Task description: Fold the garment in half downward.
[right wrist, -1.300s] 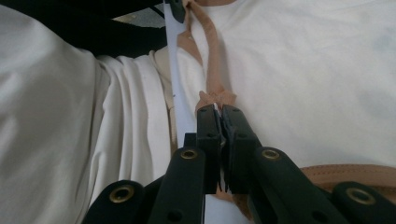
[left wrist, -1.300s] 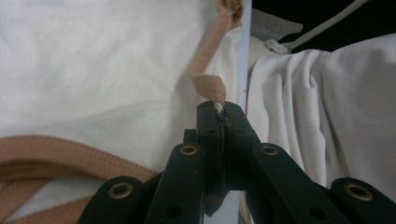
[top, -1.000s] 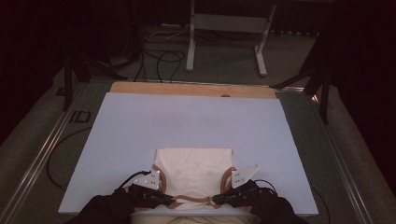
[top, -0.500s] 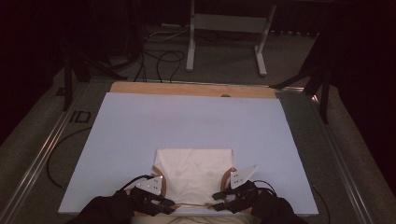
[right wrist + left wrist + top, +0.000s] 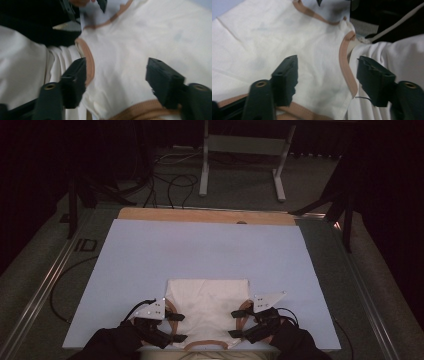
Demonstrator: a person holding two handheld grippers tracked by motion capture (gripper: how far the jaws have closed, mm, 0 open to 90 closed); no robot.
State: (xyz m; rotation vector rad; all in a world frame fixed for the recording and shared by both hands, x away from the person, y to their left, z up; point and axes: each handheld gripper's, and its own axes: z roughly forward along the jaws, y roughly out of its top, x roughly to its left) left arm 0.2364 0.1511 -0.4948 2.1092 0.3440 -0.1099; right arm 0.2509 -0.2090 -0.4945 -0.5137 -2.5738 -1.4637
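A cream sleeveless top (image 5: 210,302) with tan trim (image 5: 205,345) lies flat at the near edge of the pale blue table (image 5: 200,250). My left gripper (image 5: 177,327) hovers over its left armhole. The jaws have just been opening and stand apart over the cloth (image 5: 262,37) and a tan strap (image 5: 345,67), pressing nothing (image 5: 327,62). My right gripper (image 5: 239,322) sits at the right armhole. Its jaws have also just been opening (image 5: 116,62) and stand wide above the cream cloth (image 5: 150,32) and tan trim (image 5: 88,60).
A wooden strip (image 5: 200,215) runs along the table's far edge. Beyond it stand a metal frame (image 5: 240,150) and loose cables (image 5: 170,180) on the floor. A rail (image 5: 45,285) flanks the table's left side. White cloth on the person's lap (image 5: 402,62) lies just off the near edge.
Both grippers' jaws have opened and let go of the top's near corners. The tan neckline, stretched straight between them before, now sags in a curve. The hands have barely shifted.
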